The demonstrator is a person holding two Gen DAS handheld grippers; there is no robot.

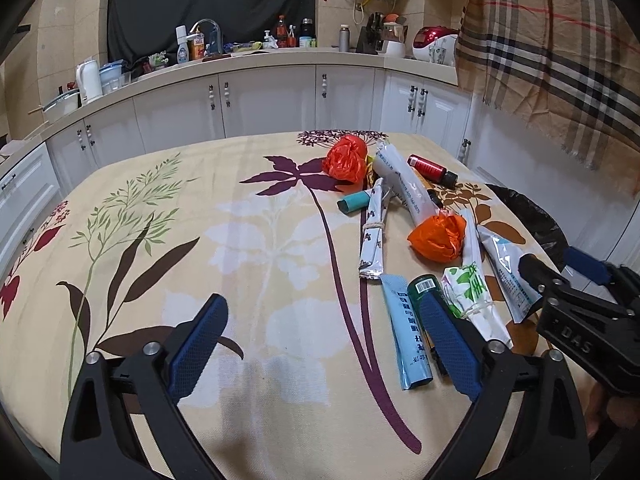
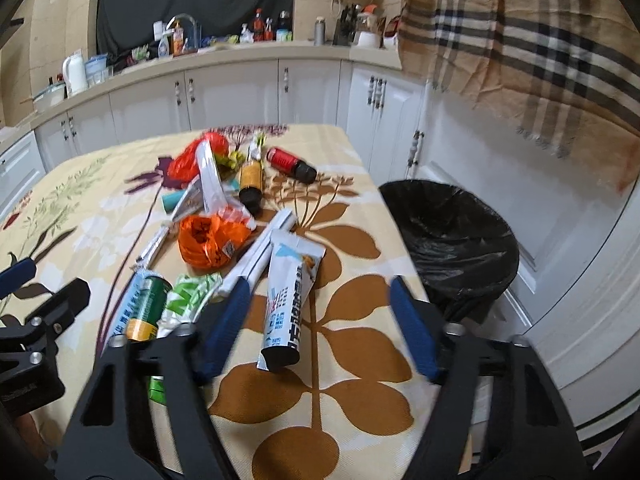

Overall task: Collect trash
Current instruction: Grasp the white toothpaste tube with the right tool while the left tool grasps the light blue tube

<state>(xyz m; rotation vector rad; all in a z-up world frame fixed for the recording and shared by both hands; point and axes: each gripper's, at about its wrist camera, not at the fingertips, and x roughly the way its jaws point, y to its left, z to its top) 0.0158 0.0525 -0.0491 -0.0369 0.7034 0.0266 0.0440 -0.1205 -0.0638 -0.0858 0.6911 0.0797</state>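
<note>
While you hold both grippers over the floral tablecloth (image 1: 160, 240), the two views split the scene like this:

Left wrist view only: the bare left half of the cloth, and your right gripper (image 1: 560, 276) entering from the right edge, just beside the white sachets.

Right wrist view only: the bin lined with a black bag (image 2: 452, 240), standing on the floor just off the table's right edge; the amber bottle (image 2: 251, 180) lying among the far trash; your left gripper (image 2: 36, 280) at the left edge.

Left gripper pose: your left gripper (image 1: 324, 344) hangs low over the near edge of the table, jaws spread wide and holding nothing. Its right finger (image 1: 448, 344) lies over the green bottle (image 1: 425, 286) and just beside the blue sachet (image 1: 408, 336); I cannot tell whether it touches them.

Right gripper pose: your right gripper (image 2: 320, 320) is also spread wide and empty. The white-and-blue sachet (image 2: 286, 300) lies flat on the cloth between its fingers, untouched as far as I can see. This view is slightly blurred.

Trash on the table, left to right: teal tube (image 1: 352, 202), tied silver sachet (image 1: 372, 236), far orange bag (image 1: 345, 159), long white packet (image 1: 396, 180), red bottle (image 1: 432, 170), near orange bag (image 1: 438, 238), green-and-white wrapper (image 1: 468, 284).

Bin contents: only the dark crumpled liner shows; I cannot tell if anything lies inside.
</note>
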